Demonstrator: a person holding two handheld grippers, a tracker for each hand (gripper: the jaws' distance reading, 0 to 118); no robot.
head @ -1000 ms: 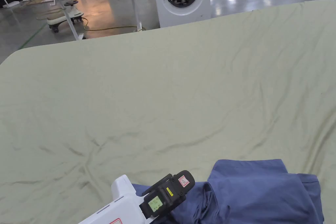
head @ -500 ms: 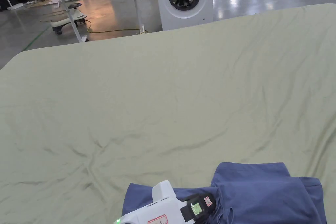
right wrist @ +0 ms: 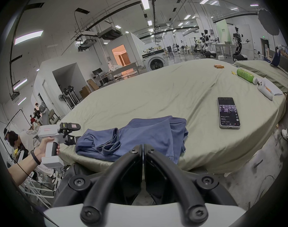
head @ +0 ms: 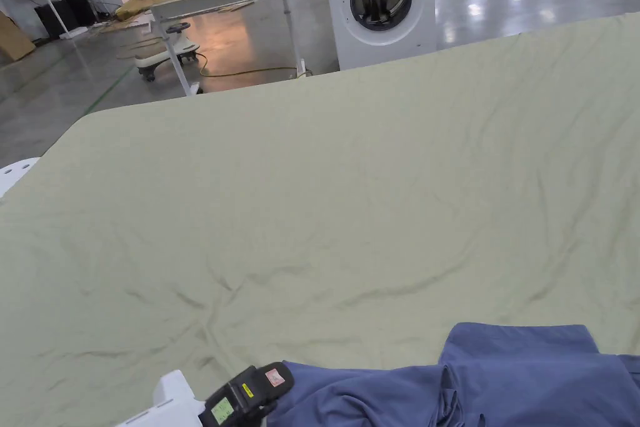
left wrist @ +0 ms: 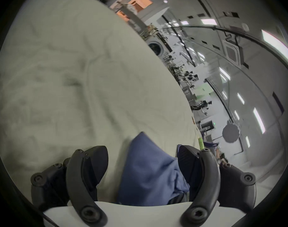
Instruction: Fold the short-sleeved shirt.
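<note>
Left gripper (left wrist: 142, 163) has backed off to approx 7 o'clock w/ jaws wide apart, nothing held. The shirt (head: 475, 384) lies bunched at 5 o'clock on the bed (head: 350, 197). Right gripper (right wrist: 143, 150): jaws together, empty. Folding prob. barely started.

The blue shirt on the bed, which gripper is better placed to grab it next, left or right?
Probably the left. The left gripper is open with the blue shirt between its jaws; the right gripper is shut, back off the bed's edge.
</note>
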